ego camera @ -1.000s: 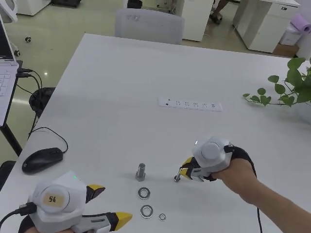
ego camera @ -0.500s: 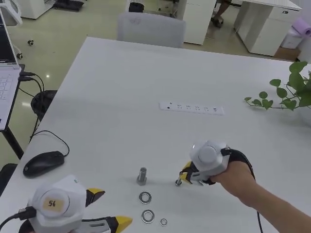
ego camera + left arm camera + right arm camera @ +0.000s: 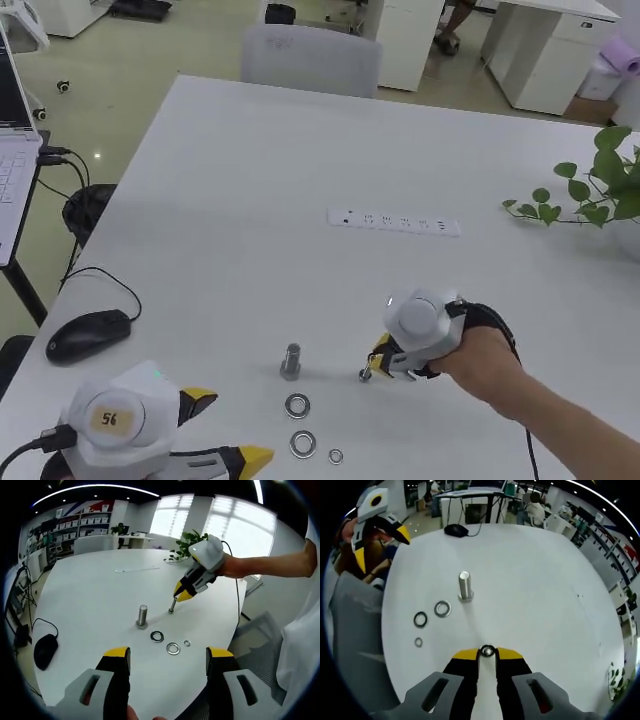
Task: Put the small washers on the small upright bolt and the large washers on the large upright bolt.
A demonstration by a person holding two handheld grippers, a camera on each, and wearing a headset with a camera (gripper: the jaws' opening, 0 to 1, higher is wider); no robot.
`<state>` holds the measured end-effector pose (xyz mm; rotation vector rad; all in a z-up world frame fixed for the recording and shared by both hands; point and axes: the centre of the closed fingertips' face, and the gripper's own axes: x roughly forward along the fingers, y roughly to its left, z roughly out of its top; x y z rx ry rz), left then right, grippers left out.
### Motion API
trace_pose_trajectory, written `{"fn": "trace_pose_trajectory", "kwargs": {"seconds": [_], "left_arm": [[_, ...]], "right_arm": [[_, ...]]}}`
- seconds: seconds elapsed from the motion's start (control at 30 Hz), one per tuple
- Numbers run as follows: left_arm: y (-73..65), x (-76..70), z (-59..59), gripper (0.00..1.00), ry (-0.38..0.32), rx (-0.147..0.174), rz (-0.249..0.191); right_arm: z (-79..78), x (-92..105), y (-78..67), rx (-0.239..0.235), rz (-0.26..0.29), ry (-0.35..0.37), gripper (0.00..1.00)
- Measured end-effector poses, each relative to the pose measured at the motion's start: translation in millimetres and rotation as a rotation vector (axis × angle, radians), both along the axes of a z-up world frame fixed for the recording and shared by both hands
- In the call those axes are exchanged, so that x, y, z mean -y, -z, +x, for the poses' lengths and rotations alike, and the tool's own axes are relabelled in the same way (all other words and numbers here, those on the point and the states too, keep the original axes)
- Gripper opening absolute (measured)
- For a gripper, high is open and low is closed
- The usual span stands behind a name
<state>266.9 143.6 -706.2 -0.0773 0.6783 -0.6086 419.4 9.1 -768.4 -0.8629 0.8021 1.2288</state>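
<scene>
I see the white table [image 3: 250, 200] carrying everything. My left gripper [image 3: 228, 428] hangs over its near edge, jaws spread wide around air. My right gripper [image 3: 378, 358] tips down with its jaws pressed nearly together. The large upright bolt [image 3: 291, 360] stands to its left, with two large washers [image 3: 297, 405] flat just in front. The right jaws pinch what looks like a small washer [image 3: 487, 651] atop the small upright bolt [image 3: 171, 609]. A second small washer [image 3: 335, 456] lies beside the nearer large one.
</scene>
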Motion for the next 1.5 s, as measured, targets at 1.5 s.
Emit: {"fn": "trace_pose_trajectory", "kwargs": {"seconds": [1.5], "left_arm": [[2.5, -4.4, -5.3, 0.6, -0.012, -0.01, 0.008]], "right_arm": [[-4.6, -2.1, 37.5, -0.017, -0.05, -0.011, 0.23]]}}
